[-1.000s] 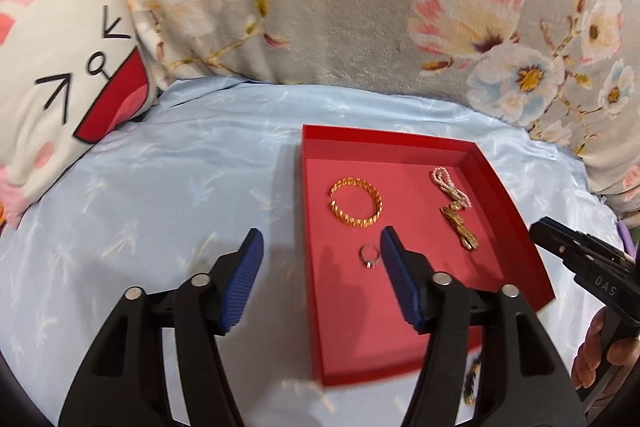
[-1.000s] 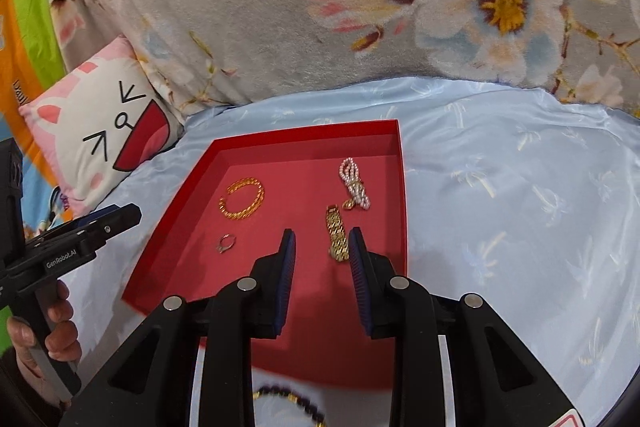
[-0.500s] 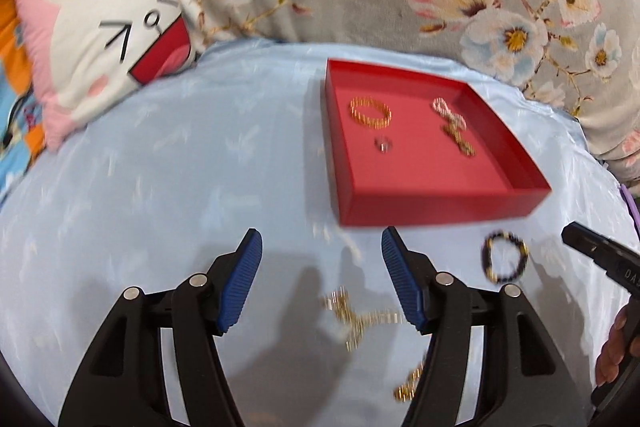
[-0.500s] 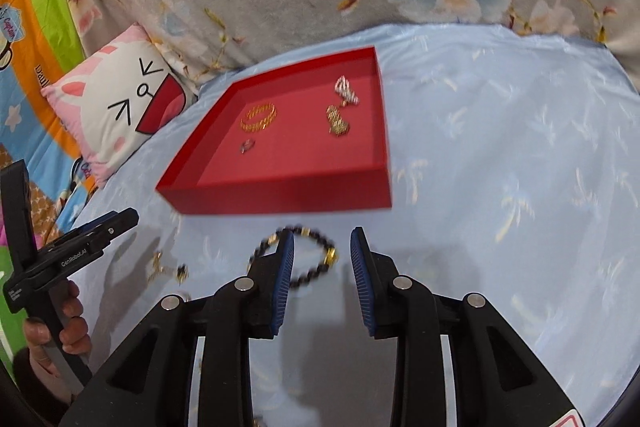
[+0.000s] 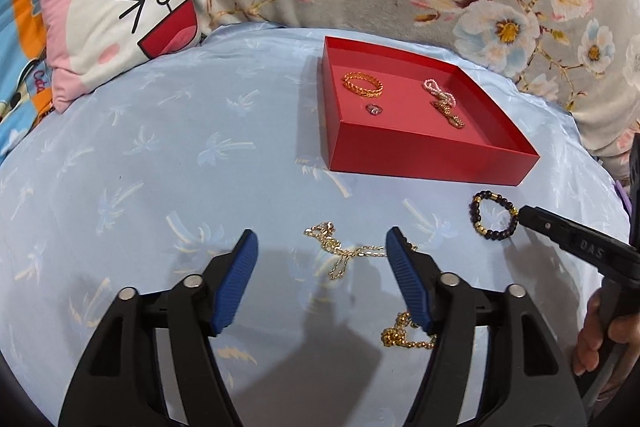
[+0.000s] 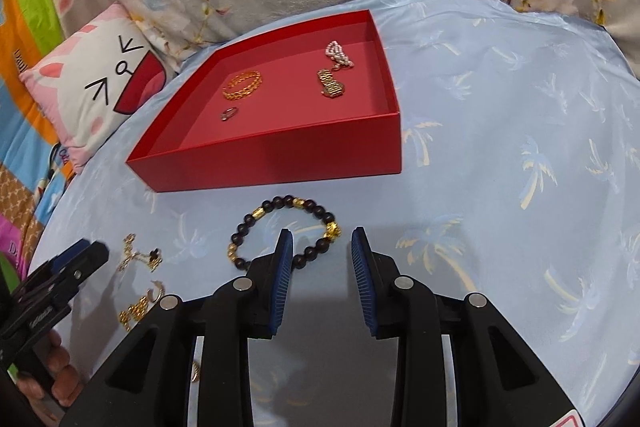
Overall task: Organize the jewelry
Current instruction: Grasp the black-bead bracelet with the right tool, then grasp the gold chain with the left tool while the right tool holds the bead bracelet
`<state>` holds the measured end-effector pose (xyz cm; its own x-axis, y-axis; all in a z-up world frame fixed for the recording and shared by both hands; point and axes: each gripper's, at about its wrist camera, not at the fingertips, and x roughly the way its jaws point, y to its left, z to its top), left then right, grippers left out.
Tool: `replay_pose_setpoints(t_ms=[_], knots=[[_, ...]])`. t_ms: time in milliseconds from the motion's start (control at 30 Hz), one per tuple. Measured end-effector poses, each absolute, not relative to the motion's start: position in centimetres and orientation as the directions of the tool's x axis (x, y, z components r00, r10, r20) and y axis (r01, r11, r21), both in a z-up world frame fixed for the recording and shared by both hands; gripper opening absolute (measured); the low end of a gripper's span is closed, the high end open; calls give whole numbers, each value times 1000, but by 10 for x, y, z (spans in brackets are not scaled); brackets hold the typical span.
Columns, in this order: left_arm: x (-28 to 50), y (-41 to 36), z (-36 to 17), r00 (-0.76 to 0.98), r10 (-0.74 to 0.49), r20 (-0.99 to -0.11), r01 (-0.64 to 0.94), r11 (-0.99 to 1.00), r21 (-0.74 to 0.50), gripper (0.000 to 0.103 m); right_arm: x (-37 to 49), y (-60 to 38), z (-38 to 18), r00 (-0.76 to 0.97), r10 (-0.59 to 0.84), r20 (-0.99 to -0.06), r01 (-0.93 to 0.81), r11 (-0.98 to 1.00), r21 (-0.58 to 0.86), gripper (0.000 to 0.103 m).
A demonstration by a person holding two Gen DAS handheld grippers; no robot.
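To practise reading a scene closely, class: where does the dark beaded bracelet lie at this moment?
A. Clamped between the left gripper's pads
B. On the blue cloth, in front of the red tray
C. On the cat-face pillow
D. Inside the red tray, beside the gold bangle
B: the dark beaded bracelet lies flat on the blue cloth, outside the near wall of the red tray, just ahead of the right gripper, whose pads do not press on it.

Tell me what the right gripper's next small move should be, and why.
Probably lower the right gripper onto the near side of the bead bracelet and close. Its jaws stand open and empty just above the beads, the bracelet lies on the blue cloth outside the red tray, and other jewelry is already in the tray.
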<state>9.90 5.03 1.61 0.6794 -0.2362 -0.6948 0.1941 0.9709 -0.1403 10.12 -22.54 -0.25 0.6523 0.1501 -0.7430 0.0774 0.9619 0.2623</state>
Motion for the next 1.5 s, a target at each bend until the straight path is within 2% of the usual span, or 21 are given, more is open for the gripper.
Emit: replay_pose_setpoints(t_ms=[333, 433, 500, 833, 1500], knots=[[86, 49, 11, 647, -264, -716, 219, 963, -158, 66, 116, -216, -7, 628, 93, -772, 80, 980, 183, 29], [79, 44, 10, 634, -275, -723, 241, 958, -153, 67, 119, -215, -7, 625, 82, -776, 81, 982, 170, 22], [74, 41, 9, 625, -282, -728, 257, 955, -150, 67, 120, -214, -8, 622, 71, -780, 84, 984, 157, 13], [69, 30, 8, 610, -293, -736, 302, 945, -126, 67, 113, -218, -8, 625, 73, -777, 90, 982, 165, 9], [62, 7, 2, 573, -282, -770, 345, 935, -86, 63, 68, -233, -9, 632, 104, -768, 119, 966, 228, 9]])
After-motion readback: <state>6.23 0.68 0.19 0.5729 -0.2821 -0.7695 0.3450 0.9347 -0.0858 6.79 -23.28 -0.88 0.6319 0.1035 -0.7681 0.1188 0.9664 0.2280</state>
